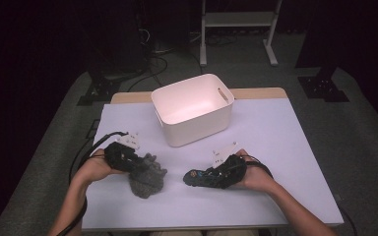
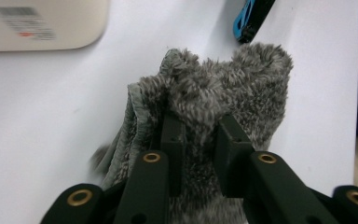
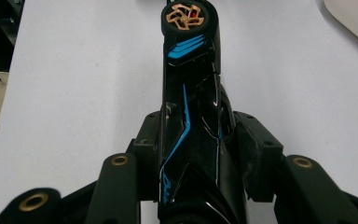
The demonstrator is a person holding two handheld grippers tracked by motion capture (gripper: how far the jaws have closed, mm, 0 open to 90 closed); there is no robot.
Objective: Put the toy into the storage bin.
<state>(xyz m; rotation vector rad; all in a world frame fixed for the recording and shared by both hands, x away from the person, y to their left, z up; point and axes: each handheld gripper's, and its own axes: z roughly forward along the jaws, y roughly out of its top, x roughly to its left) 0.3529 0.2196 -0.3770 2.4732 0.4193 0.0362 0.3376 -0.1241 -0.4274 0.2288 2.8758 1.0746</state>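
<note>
A grey fluffy cloth (image 1: 148,180) lies bunched on the white table near its front left. My left gripper (image 1: 139,166) is shut on a fold of it. In the left gripper view the two black jaws pinch the cloth's (image 2: 223,88) pile between them, at the left gripper (image 2: 200,133). A black toy car (image 1: 196,177) with blue stripes is held in my right gripper (image 1: 207,175), just right of the cloth. In the right gripper view the car (image 3: 191,93) runs lengthwise between the jaws of the right gripper (image 3: 200,135), a gold-rimmed wheel (image 3: 186,16) at its far end.
A white plastic bin (image 1: 174,132) with handle slots stands at the middle back of the table, with nothing inside that I can see. Its side (image 2: 42,23) is near in the left gripper view. The table's front edge (image 1: 202,225) is close to both hands.
</note>
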